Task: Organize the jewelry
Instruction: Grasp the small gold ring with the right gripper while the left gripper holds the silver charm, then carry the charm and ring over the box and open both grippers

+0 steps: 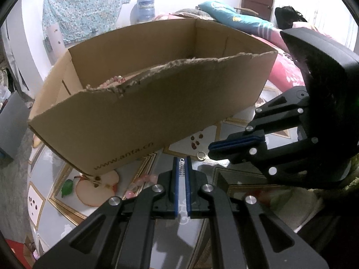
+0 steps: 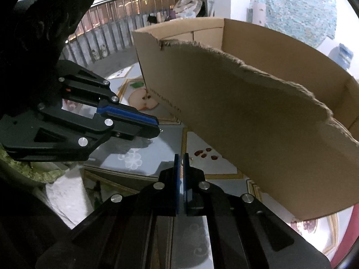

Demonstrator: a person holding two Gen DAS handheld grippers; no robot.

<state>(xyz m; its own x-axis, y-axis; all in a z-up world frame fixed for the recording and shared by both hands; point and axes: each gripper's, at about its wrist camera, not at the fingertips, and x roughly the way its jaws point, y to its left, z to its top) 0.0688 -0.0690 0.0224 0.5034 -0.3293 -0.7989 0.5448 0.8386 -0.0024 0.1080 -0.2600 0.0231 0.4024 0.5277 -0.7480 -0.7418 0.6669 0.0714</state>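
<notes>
Just beyond the right claw (image 2: 181, 157) tips lies a ring (image 1: 201, 156).

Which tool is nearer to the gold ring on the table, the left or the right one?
Right. The right tool, shut, has its tips just beside the ring; the left tool, shut on a small silver piece, is farther off.

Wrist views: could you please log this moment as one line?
left tongs: shut on small silver piece | right tongs: shut, gold ring beside tip | cardboard box: beaded bracelet inside | table: pink beads loose
</notes>
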